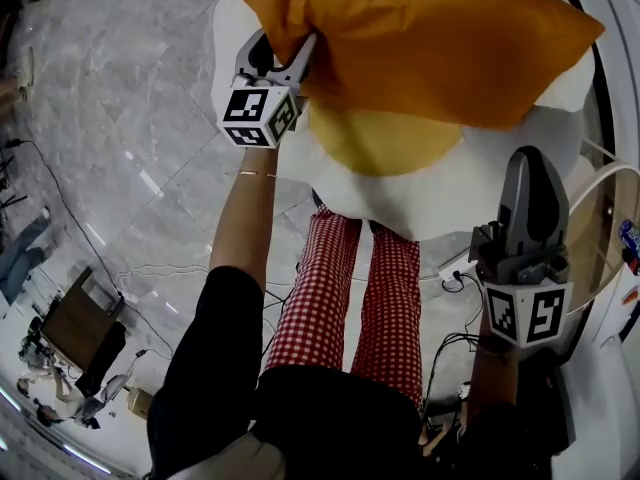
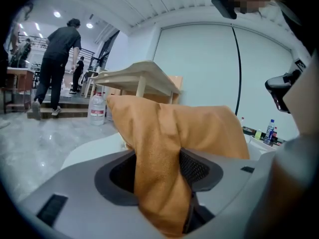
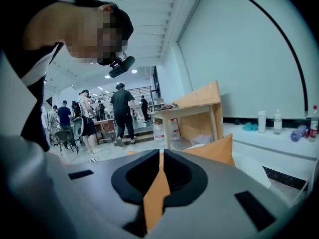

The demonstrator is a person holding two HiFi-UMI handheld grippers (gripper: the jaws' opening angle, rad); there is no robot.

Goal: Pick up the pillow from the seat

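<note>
The orange pillow point(image 1: 430, 38) hangs lifted over the white seat point(image 1: 470, 188), above a yellow cushion point(image 1: 385, 143) that lies on the seat. My left gripper point(image 1: 285, 48) is shut on the pillow's left corner. In the left gripper view a bunch of the pillow's point(image 2: 199, 128) orange cloth is pinched between the pads of the left gripper point(image 2: 159, 163). My right gripper point(image 1: 530, 163) is shut beside the seat's right edge, below the pillow and apart from it. In the right gripper view the right gripper point(image 3: 162, 156) shows only an orange sliver in its slit, with the pillow point(image 3: 214, 153) beyond.
The person's legs in red checked trousers point(image 1: 345, 288) stand against the seat's near edge. Cables point(image 1: 460, 343) trail over the marble floor. A wooden table point(image 2: 139, 76) and a water bottle point(image 2: 97, 108) stand behind the seat. People point(image 2: 57, 59) walk further back.
</note>
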